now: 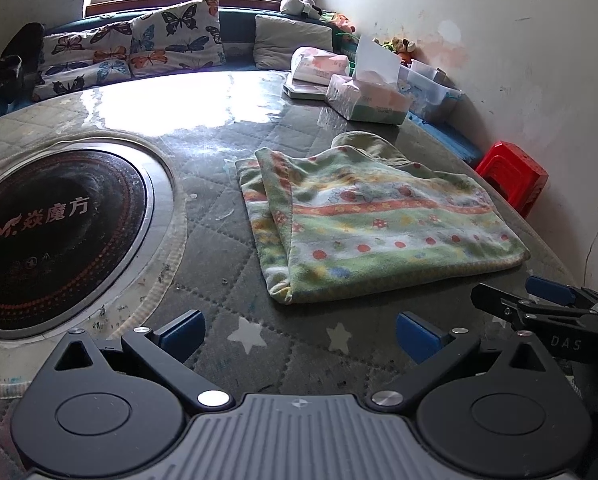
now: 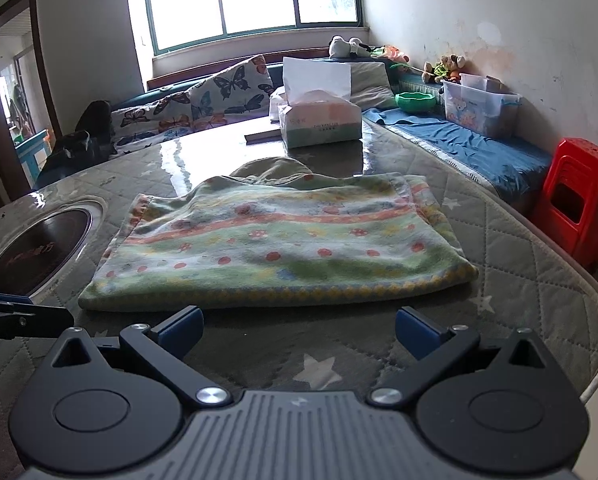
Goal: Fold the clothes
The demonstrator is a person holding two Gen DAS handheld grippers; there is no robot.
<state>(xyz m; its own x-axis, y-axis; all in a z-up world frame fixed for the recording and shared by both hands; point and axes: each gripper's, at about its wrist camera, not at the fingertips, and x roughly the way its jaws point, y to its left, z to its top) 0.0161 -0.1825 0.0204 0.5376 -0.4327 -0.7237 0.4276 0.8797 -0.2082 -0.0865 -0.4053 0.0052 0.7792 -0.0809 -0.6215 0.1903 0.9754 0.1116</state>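
Lying folded into a thick rectangle, the blanket (image 2: 275, 240) sat on the worktop (image 2: 511, 240) at twelve o'clock from the right gripper (image 2: 299, 330). Both that and the left gripper (image 1: 301, 336) gaped wide, holding nothing. Folding looked essentially finished, perhaps one more fold or tidying left.

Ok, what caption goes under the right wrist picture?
Open right gripper facing a folded patterned cloth on the quilted table.

Place: a lived-in home room.
Seating: window bench with butterfly cushions (image 2: 223, 92) and stuffed toys (image 2: 445, 66).
Surface: quilted cover, built-in hotplate (image 1: 55, 232), tissue box (image 2: 319, 120).
Beside: red plastic stool (image 2: 579, 200).
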